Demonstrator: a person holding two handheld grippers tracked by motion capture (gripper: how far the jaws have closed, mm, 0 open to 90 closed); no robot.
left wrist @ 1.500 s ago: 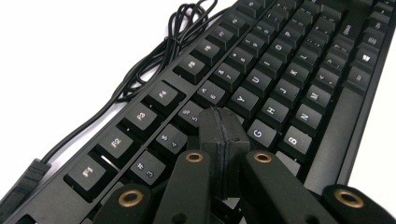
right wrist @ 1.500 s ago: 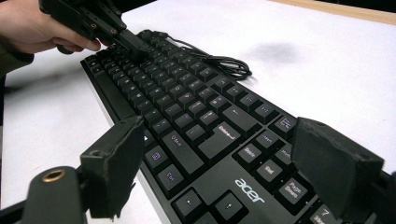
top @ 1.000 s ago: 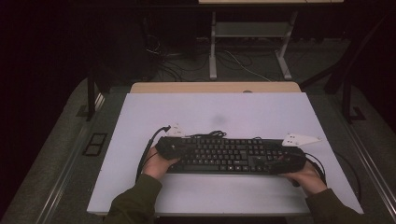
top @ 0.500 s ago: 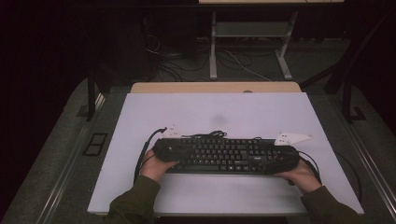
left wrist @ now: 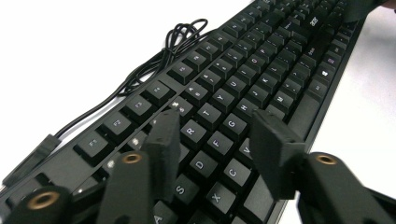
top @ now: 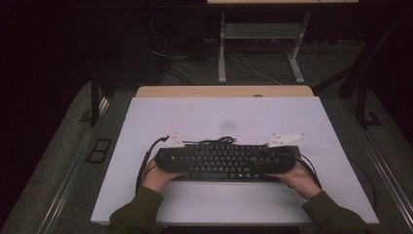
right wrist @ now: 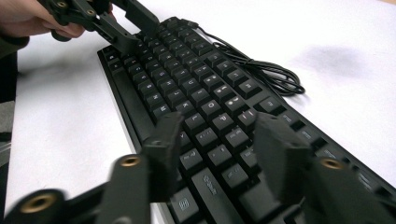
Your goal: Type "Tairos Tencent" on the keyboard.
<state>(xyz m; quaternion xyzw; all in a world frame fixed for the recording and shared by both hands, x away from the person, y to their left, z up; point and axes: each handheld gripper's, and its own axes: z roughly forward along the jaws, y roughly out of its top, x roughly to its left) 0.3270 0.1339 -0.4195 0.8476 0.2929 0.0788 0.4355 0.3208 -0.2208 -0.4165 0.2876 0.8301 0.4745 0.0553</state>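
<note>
A black keyboard (top: 224,161) lies on the white table (top: 219,112) near the front edge, its coiled cable (top: 219,141) behind it. My left gripper (top: 168,158) is at the keyboard's left end. In the left gripper view its jaws (left wrist: 215,126) have just been opening and hover apart over the letter keys (left wrist: 261,70), with nothing clamped between them. My right gripper (top: 280,158) is over the keyboard's right end. Its jaws (right wrist: 219,123) have just been closing but still stand apart above the keys (right wrist: 187,70), gripping nothing. The left gripper (right wrist: 116,28) shows far off in the right gripper view.
The bundled cable (right wrist: 266,70) lies on the table just behind the keyboard. A wooden strip (top: 224,91) borders the table's far edge, with a metal frame (top: 258,48) and floor cables beyond. Dark rails run along both sides.
My right hand has slid left, onto the keyboard's right end. The left hand stays at the left end. The keyboard has hardly shifted.
</note>
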